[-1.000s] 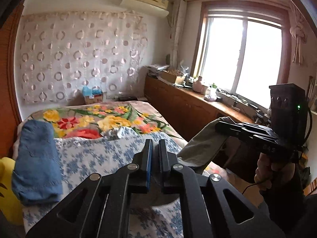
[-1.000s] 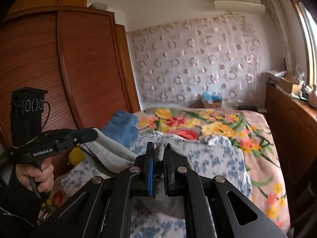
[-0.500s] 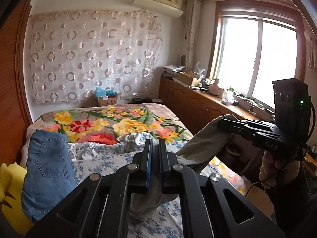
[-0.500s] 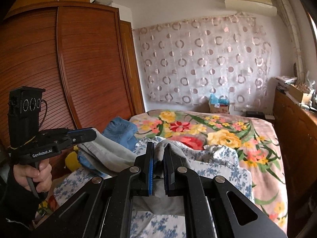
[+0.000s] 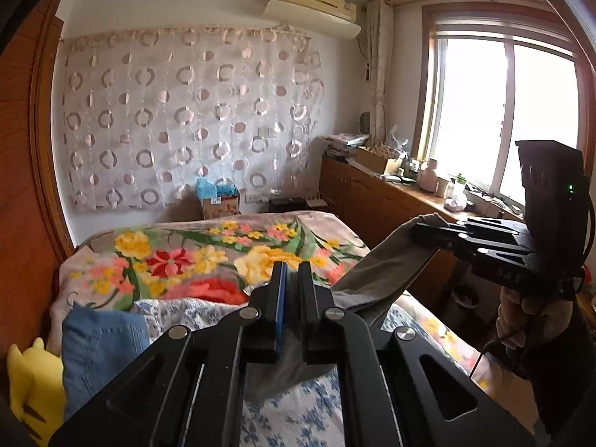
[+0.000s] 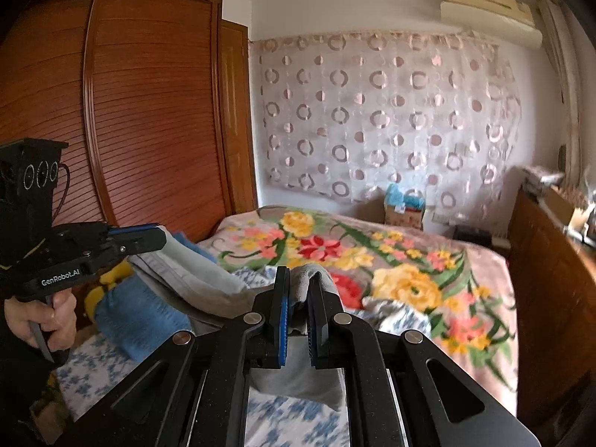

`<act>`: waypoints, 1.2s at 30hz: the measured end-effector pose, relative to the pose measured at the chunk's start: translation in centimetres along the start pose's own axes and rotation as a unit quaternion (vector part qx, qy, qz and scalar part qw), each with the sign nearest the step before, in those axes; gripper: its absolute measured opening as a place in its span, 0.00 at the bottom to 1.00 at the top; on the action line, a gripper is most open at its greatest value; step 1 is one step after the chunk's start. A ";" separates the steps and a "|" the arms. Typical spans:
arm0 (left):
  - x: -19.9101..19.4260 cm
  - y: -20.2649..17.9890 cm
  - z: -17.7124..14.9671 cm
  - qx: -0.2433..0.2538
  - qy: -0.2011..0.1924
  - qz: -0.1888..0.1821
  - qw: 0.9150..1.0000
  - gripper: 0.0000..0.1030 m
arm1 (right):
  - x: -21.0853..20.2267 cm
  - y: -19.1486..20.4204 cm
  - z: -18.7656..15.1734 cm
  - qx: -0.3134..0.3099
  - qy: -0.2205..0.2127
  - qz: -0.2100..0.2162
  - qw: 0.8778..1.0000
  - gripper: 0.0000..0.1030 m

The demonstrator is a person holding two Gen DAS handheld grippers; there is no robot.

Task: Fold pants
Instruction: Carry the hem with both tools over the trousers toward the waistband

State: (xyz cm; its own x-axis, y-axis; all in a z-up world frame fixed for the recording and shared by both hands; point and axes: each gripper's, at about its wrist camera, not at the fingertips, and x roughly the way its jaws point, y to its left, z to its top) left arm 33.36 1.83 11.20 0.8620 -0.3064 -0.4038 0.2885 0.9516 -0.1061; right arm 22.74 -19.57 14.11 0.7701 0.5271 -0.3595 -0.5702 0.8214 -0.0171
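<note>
Grey pants (image 5: 376, 268) hang stretched in the air between my two grippers, above the foot of the bed. In the left wrist view my left gripper (image 5: 292, 279) is shut on one end of the cloth, which sags below its fingers. My right gripper (image 5: 417, 230) shows at the right of that view, pinching the other end. The right wrist view has my right gripper (image 6: 301, 283) shut on a bunched grey fold of the pants (image 6: 208, 279). My left gripper (image 6: 161, 239) appears at its left, clamped on the cloth, with a hand on its handle.
The bed carries a floral blanket (image 5: 208, 253) and a blue-and-white quilt (image 5: 298, 409). Folded blue jeans (image 5: 100, 350) and a yellow plush toy (image 5: 33, 383) lie at its left edge. A wooden wardrobe (image 6: 130, 119) stands left, a cluttered low cabinet (image 5: 376, 193) right under the window.
Both grippers have travelled toward the head of the bed and risen slightly, carrying the grey pants stretched between them. The jeans and quilt have slid lower in both views.
</note>
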 end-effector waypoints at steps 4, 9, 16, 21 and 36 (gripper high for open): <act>0.1 0.5 -0.1 0.001 0.002 0.007 1.000 0.07 | 0.4 0.5 0.1 -0.001 -0.007 0.000 1.000 0.08; 0.4 0.8 -1.8 -0.005 0.021 0.009 1.000 0.07 | 1.4 1.1 -1.7 0.006 0.013 0.006 1.000 0.08; -0.2 0.3 -4.3 -0.015 0.050 0.003 0.999 0.07 | 1.8 2.7 -3.2 0.014 0.055 0.009 0.998 0.08; -0.9 -0.2 -5.1 -0.015 0.063 -0.001 0.998 0.07 | 1.4 3.7 -2.8 0.016 0.070 0.007 0.997 0.08; -3.9 -1.7 -9.4 -0.016 0.091 -0.016 0.996 0.07 | -0.7 4.6 -3.4 0.035 0.100 0.011 0.994 0.08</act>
State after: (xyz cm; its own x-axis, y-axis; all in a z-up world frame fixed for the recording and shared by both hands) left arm 25.56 1.67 4.44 0.7623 -0.3296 -0.5570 0.2980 0.9427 -0.1500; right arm 18.61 -16.96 11.07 0.6814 0.4977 -0.5367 -0.5599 0.8267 0.0559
